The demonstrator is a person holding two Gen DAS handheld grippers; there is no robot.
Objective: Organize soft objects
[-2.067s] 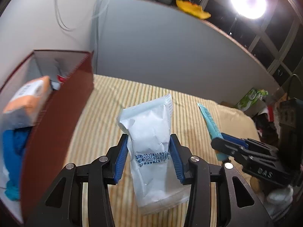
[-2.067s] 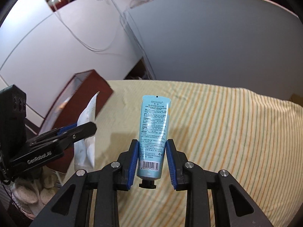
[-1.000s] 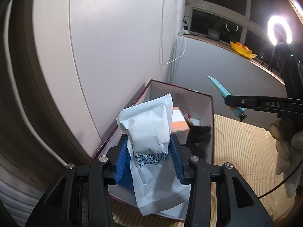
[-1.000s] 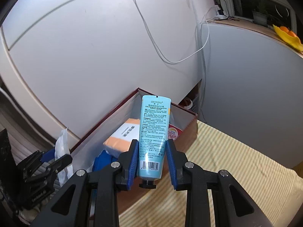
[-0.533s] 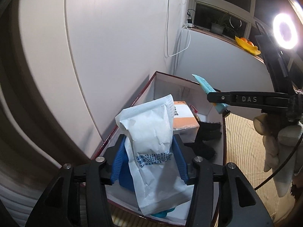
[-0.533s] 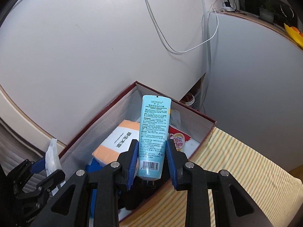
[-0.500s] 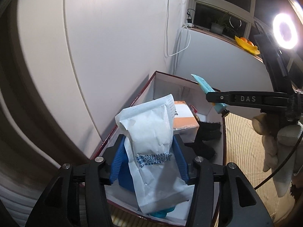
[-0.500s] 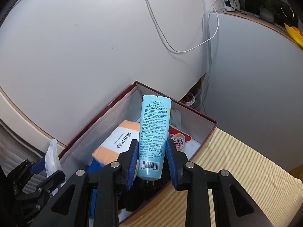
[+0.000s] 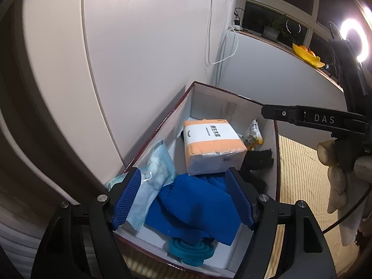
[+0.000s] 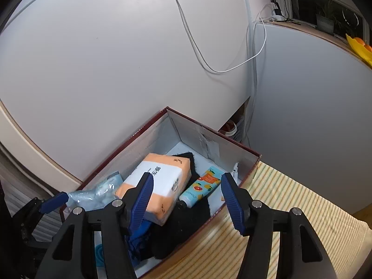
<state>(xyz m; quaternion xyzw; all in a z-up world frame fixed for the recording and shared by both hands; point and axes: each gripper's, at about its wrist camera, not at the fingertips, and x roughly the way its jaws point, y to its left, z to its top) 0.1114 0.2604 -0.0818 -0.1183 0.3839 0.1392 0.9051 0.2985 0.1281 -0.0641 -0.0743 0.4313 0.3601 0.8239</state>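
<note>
Soft things lie packed in the red box (image 9: 276, 144); the white pouch (image 9: 153, 176) rests by the box's left wall, touching the blue cloth (image 9: 197, 207) at the near end; the orange tissue pack (image 9: 214, 144) sits in the middle, and the little tube (image 10: 201, 189) lies by the right wall on a black cloth (image 10: 176, 227); a teal ring (image 9: 190, 251) peeks out at the near edge. The left gripper (image 9: 184, 197) hangs over the near end with its jaws opening and nothing pinched between them; the right gripper (image 10: 187, 200) hangs over the box's right side, jaws opening too, with nothing held. This looks like the letting-go step, with both things dropped in; next, I think, both grippers should lift clear of the box walls and go to the striped mat (image 10: 290, 209) to look for more soft things.
</note>
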